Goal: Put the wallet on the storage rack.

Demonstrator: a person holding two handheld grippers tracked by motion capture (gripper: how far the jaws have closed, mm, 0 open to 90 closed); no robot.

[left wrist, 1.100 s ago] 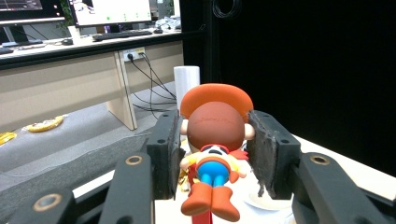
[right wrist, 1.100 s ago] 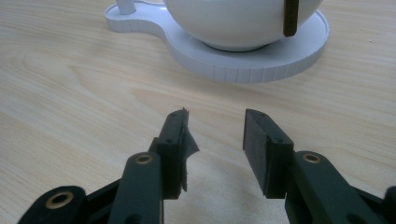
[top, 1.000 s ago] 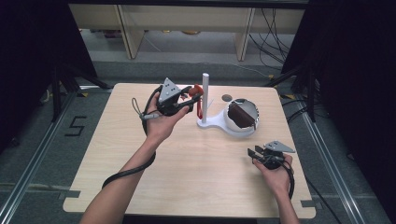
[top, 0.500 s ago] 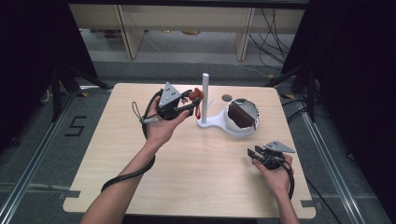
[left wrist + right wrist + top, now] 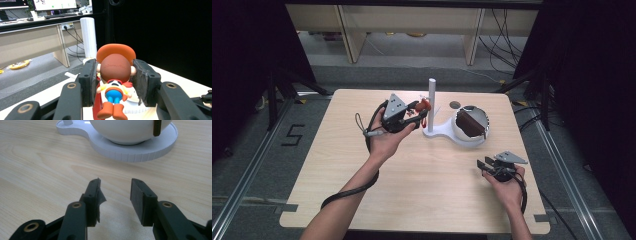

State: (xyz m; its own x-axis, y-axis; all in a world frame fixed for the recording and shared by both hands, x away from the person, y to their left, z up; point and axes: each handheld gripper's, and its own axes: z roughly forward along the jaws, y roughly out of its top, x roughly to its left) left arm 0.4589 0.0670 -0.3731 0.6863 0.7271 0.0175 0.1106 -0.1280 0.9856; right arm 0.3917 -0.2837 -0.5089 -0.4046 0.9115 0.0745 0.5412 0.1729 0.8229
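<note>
The left tool (image 5: 113, 75) is clamping the cowboy figurine (image 5: 115, 75) by its head just beside the white post (image 5: 431, 102), while the right tool (image 5: 113, 195) is resting open and empty on the tabletop (image 5: 412, 190).

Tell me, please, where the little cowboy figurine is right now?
The cowboy figurine sits clamped in the left gripper, held beside the white post at the table's far middle.
</note>
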